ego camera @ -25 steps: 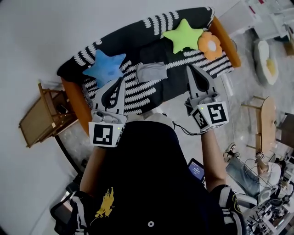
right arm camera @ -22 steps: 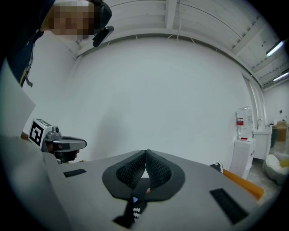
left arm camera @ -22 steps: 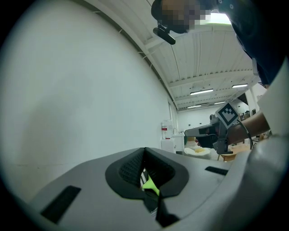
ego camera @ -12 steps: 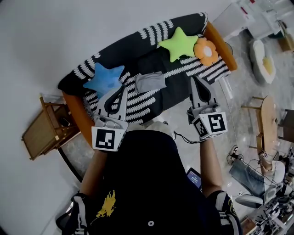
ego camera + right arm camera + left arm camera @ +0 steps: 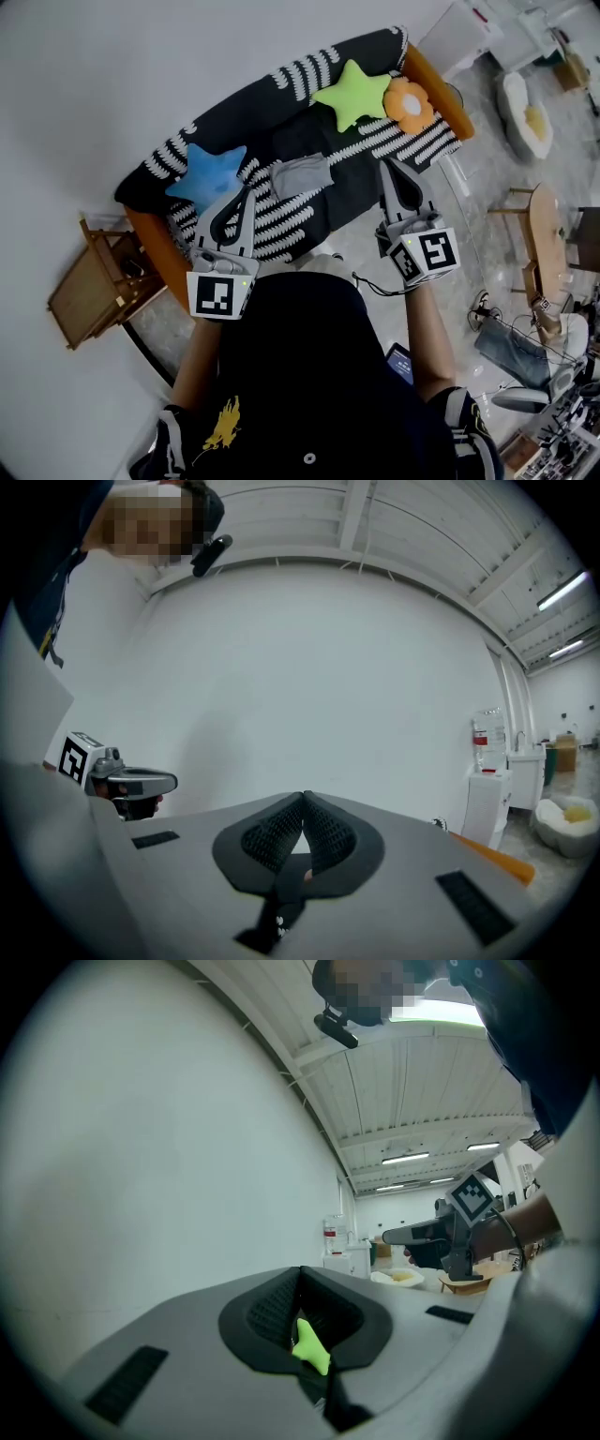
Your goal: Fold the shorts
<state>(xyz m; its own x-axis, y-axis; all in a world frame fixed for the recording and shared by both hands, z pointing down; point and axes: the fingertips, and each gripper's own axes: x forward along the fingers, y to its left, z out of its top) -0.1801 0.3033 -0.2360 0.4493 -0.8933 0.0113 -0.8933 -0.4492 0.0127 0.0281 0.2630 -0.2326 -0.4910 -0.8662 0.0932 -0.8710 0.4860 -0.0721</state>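
Observation:
The grey shorts (image 5: 300, 175) lie bunched on the seat of a sofa (image 5: 281, 131) with a black-and-white striped cover. My left gripper (image 5: 246, 187) is held level above the sofa's front, just left of the shorts, jaws shut with nothing in them. My right gripper (image 5: 386, 161) hovers to the right of the shorts, also shut and empty. In the left gripper view the closed jaws (image 5: 302, 1269) point at the white wall, with the right gripper (image 5: 441, 1237) beside them. In the right gripper view the shut jaws (image 5: 305, 796) face the wall, and the left gripper (image 5: 122, 782) shows at the left.
On the sofa lie a blue star pillow (image 5: 208, 178), a green star pillow (image 5: 352, 92) and an orange flower pillow (image 5: 409, 103). A wooden side table (image 5: 89, 295) stands left of the sofa, a wooden stool (image 5: 544, 234) to the right, and a water dispenser (image 5: 487, 799) farther right.
The head view has drifted a little, so the sofa sits slightly higher and further left. Both grippers stay shut, level and in about the same place.

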